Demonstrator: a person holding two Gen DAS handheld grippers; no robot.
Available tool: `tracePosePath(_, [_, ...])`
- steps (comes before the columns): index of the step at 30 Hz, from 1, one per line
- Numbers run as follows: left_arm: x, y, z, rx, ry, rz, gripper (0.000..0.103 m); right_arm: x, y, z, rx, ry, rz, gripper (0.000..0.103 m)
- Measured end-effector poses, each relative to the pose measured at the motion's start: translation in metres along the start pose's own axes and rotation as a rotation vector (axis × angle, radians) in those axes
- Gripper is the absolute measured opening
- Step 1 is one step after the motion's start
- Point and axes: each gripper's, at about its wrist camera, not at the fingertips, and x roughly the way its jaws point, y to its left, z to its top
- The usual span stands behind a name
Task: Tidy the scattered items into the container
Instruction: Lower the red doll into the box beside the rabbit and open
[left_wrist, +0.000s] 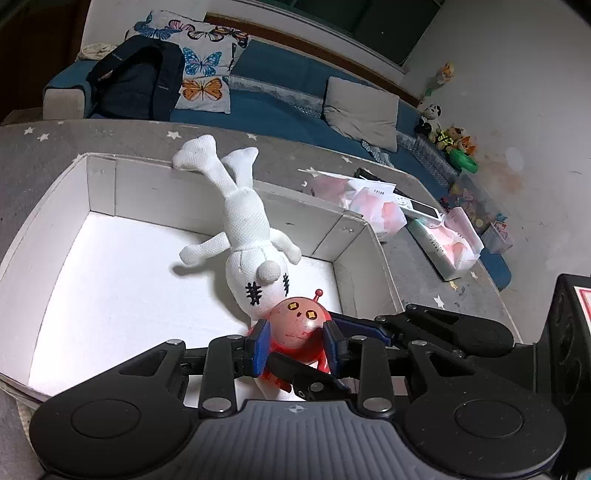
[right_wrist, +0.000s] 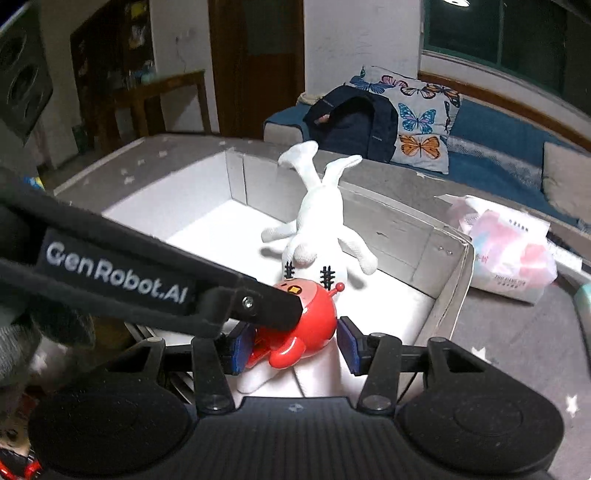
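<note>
Two hand-held claws meet over a shallow white cardboard box (left_wrist: 99, 192) that sits on a grey, star-patterned table (left_wrist: 417, 266).

The left claw (left_wrist: 297, 343) is partly closed, and its blue pads (left_wrist: 261, 345) press on either side of a round red toy figure (left_wrist: 299, 321) with yellow diamond eyes and a small red antenna. The toy is held just above the box floor, near the box's front right corner.

In the right wrist view, the right claw (right_wrist: 293, 345) stands somewhat wider. The same red toy (right_wrist: 306, 314) sits between its blue pads, close against the left pad, with a clear gap at the right pad. The left claw's black finger crosses in front of the toy here.

A white stuffed rabbit (left_wrist: 247, 229) lies upside down inside the box, its head beside the red toy and its feet resting on the far wall.

Pink-and-white tissue packs (left_wrist: 373, 206) lie on the table to the right, outside the box.
</note>
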Motion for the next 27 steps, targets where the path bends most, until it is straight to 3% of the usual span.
tracePosePath(15, [-0.011,0.0,-0.004,-0.013,-0.033,0.004,0.033,-0.002,-0.001,0.0,0.013,-0.025,-0.032,0.063])
tracePosePath(18, [-0.019,0.0,-0.008,-0.018,-0.046,0.008,0.033,-0.007,0.0,-0.001,0.013,-0.047,-0.045,0.069])
tracePosePath(27, [-0.06,-0.005,-0.03,-0.008,-0.125,0.033,0.033,-0.046,0.014,-0.013,0.032,-0.153,-0.047,0.069])
